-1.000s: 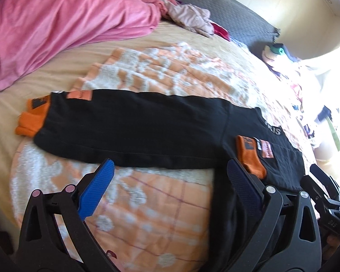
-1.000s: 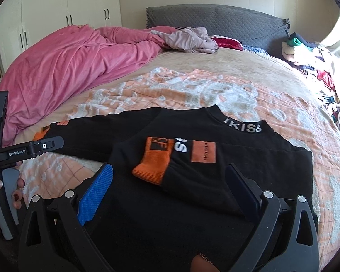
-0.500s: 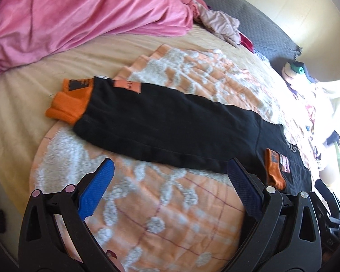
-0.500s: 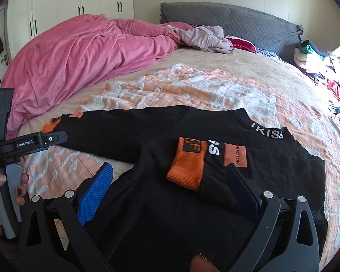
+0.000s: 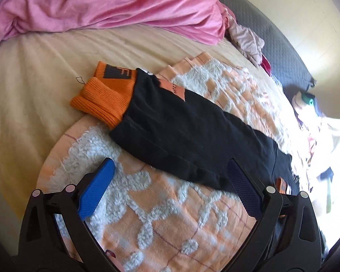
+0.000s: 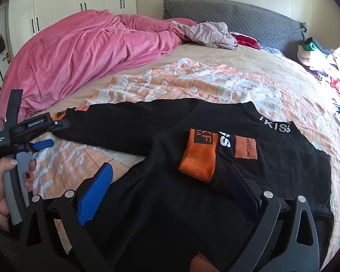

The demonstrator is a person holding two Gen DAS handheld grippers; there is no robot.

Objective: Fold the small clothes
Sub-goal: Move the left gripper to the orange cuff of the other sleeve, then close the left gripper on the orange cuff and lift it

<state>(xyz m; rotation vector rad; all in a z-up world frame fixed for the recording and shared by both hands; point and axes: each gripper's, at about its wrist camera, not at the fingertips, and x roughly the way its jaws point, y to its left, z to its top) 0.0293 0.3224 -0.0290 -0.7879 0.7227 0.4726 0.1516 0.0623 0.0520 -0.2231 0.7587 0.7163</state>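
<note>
A black sweatshirt (image 6: pixel 192 204) with orange cuffs lies flat on an orange-and-white fleece blanket (image 6: pixel 192 81). One sleeve is folded over the chest, its orange cuff (image 6: pixel 198 157) lying mid-body. The other sleeve (image 5: pixel 192 133) stretches out to the left and ends in an orange cuff (image 5: pixel 106 95) on the sheet. My left gripper (image 5: pixel 170 188) is open, hovering over the blanket just short of that sleeve; it also shows in the right wrist view as the left gripper (image 6: pixel 43 136), held by a hand (image 6: pixel 2 181). My right gripper (image 6: pixel 170 190) is open above the sweatshirt's body, holding nothing.
A pink duvet (image 6: pixel 79 52) is heaped at the left of the bed, with a pale garment (image 6: pixel 210 34) and a grey headboard (image 6: pixel 238 20) behind. A clothes pile (image 6: pixel 317 54) sits at the right edge. White wardrobe doors (image 6: pixel 79 2) stand at the back left.
My left gripper has travelled left along the outstretched sleeve toward its orange cuff, which now looms larger. The right gripper has edged closer over the sweatshirt's body. Both stayed open.
</note>
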